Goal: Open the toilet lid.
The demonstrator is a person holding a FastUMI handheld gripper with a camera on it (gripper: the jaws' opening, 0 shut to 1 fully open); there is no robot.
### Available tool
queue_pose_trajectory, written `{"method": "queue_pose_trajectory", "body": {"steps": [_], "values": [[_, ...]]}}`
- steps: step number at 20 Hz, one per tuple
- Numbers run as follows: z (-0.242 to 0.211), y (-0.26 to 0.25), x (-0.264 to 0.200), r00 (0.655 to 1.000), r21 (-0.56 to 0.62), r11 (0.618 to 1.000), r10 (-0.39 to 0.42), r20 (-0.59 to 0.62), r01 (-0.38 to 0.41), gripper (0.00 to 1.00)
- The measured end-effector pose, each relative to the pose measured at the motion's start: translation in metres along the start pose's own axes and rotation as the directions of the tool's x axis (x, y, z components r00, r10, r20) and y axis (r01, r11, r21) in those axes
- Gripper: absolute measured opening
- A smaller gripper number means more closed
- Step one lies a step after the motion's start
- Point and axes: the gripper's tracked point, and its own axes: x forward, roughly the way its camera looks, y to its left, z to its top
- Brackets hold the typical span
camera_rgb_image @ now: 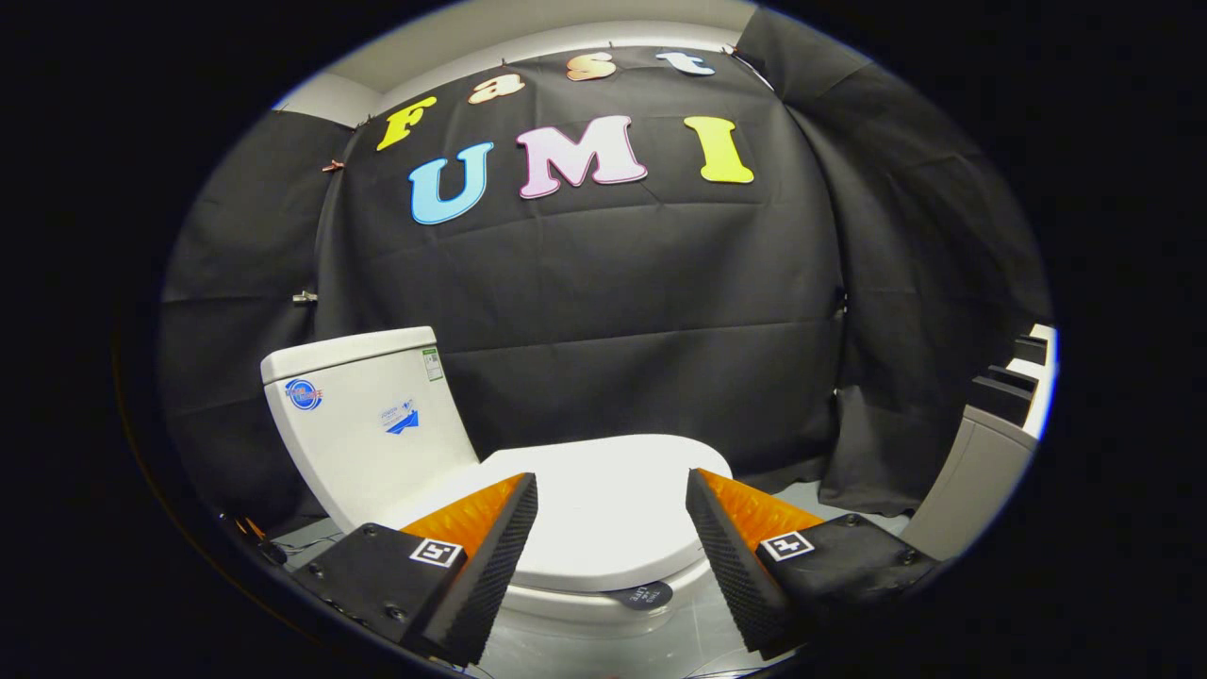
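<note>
One black cloth wall hangs well beyond the fingers and closes off the back of the booth, sagging in folds down to the floor.

One white toilet stands in front of that cloth, just ahead of the fingers. Its single tank rises beyond the left finger, upright, with a flat cover on top and three stickers on the face turned this way: a round one near the top corner, a small one at the far top edge and one lower down in the middle.

One toilet lid lies down flat and closed over the bowl. Its broad pale top spans the gap between the two fingers and runs on beyond their tips toward the tank; its rounded front edge curves across low between them. No finger touches it that can be seen; the tips overlap its sides in the picture, but whether they are above it or beside it cannot be told.

A pale grey cabinet-like piece stands off beyond the right finger, well apart from the toilet.

The gripper has its two fingers spread wide apart, holding nothing.

One small dark round sticker sits on the front of the bowl's rim, just under the lid's edge, between the fingers.
</note>
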Motion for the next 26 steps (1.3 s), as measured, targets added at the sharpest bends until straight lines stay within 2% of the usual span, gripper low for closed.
{"method": "queue_pose_trajectory", "body": {"steps": [26], "values": [[-0.0005,-0.0016,-0.0003,1.000,0.001,1.000,0.002,0.003,-0.002,0.99]]}}
